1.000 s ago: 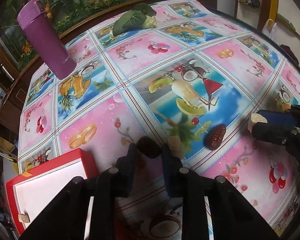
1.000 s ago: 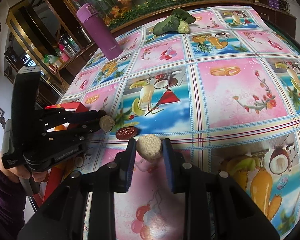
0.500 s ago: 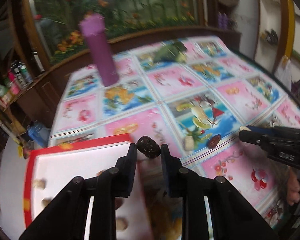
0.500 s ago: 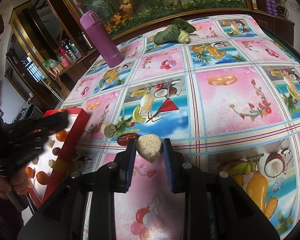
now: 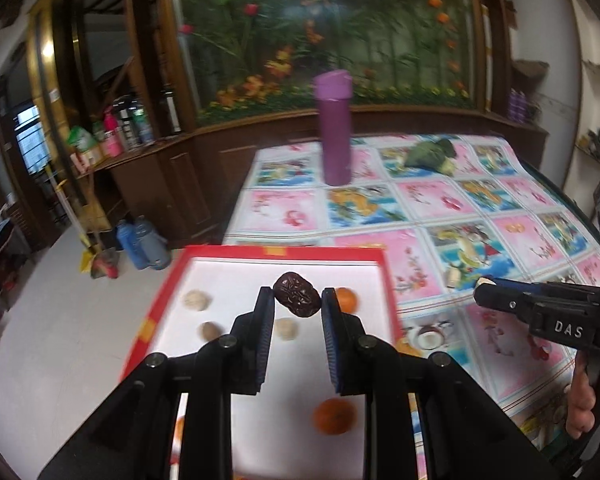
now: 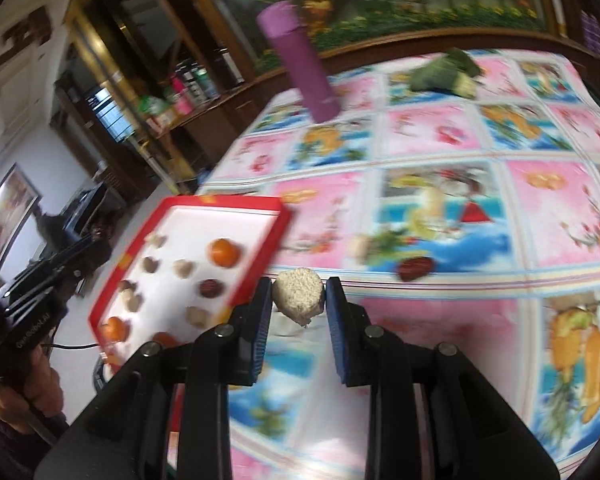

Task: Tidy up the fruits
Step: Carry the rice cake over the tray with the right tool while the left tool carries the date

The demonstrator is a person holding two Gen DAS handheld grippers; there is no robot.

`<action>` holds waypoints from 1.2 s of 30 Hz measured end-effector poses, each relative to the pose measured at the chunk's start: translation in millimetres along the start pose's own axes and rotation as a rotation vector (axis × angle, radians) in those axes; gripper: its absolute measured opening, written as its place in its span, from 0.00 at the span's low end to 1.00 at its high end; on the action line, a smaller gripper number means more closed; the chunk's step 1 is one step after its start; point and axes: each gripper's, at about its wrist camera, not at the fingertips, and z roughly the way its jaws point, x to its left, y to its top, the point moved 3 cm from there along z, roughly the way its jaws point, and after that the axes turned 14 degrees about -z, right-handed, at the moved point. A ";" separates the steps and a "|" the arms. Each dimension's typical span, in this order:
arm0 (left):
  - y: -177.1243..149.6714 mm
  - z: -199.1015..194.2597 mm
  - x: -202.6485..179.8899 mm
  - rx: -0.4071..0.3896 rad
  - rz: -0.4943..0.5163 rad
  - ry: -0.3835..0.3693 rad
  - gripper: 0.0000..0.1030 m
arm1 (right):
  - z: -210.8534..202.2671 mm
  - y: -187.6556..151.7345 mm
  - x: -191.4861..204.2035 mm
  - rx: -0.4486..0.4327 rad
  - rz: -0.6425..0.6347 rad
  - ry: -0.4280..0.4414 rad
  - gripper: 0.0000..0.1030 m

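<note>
My left gripper is shut on a dark wrinkled date, held above the red-rimmed white tray, which holds oranges, pale nuts and dark fruits. My right gripper is shut on a beige rough round piece above the tablecloth, just right of the tray. It also shows in the left wrist view at the right. A loose red date and a pale piece lie on the cloth.
A purple bottle stands at the back of the table. A green leafy vegetable lies at the back right. The tray sits at the table's left edge, with floor and blue jugs beyond.
My left gripper has carried the dark date left from the cloth to above the tray. My right gripper, still holding the beige piece, has moved left towards the tray.
</note>
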 end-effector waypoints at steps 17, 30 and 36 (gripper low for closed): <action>-7.7 -28.2 83.6 -0.079 -0.124 0.165 0.22 | 27.3 11.7 134.7 0.031 -0.233 0.132 0.28; -32.1 -13.0 104.2 -0.010 -0.167 0.177 0.22 | 39.4 -9.0 157.4 0.085 -0.272 0.157 0.28; -38.5 -8.4 106.9 0.010 -0.169 0.180 0.22 | 46.7 -13.2 165.8 0.109 -0.286 0.169 0.28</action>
